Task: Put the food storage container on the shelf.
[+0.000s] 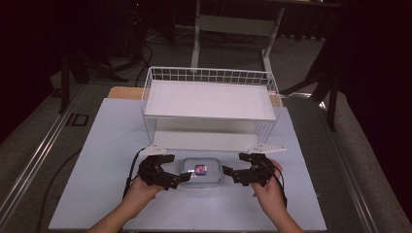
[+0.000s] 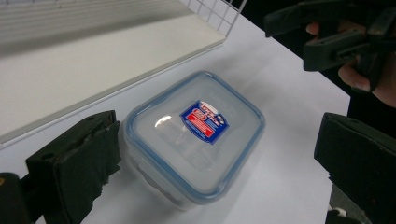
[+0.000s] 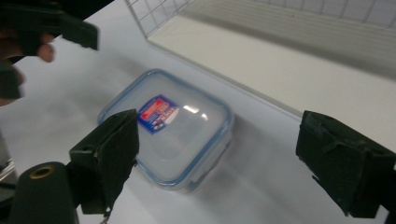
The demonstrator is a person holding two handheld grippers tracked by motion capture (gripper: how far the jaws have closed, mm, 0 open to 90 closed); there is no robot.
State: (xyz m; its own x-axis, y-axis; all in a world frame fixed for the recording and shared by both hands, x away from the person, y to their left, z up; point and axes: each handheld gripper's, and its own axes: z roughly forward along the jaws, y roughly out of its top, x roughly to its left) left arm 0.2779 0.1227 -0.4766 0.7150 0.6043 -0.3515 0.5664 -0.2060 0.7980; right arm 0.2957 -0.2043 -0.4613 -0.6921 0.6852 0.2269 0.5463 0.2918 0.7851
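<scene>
— Two grippers, low over the white table [image 1: 97,194], one from each side. Left gripper [image 1: 182,178] first?
— Jaws spread wide, nothing pinched. From the left gripper view, near jaw just beside the container's corner; touching or not, cannot tell. Far jaw well off to the side, over bare table.
— And the right gripper [image 1: 227,173]?
— Also gaping, pads pressing on nothing. From the right gripper view, one jaw overlapping the box edge in the picture, the other well apart toward the rack.
— Position of the container [image 1: 200,173]?
— Flat on the table between the two grippers, lid on. Clear plastic, blue rim, red and blue label [image 1: 201,169] on top.
— Anything in the way?
— Just beyond the box, the white wire rack [image 1: 210,104]: lower shelf board near the container's far side, two flat white feet [image 1: 266,148] jutting forward at the front corners, close to both grippers.
— Upper shelf?
— White tray with a wire rim, bare on top.
— Farther back?
— Dark floor, cables, legs of another table, all dim.
</scene>
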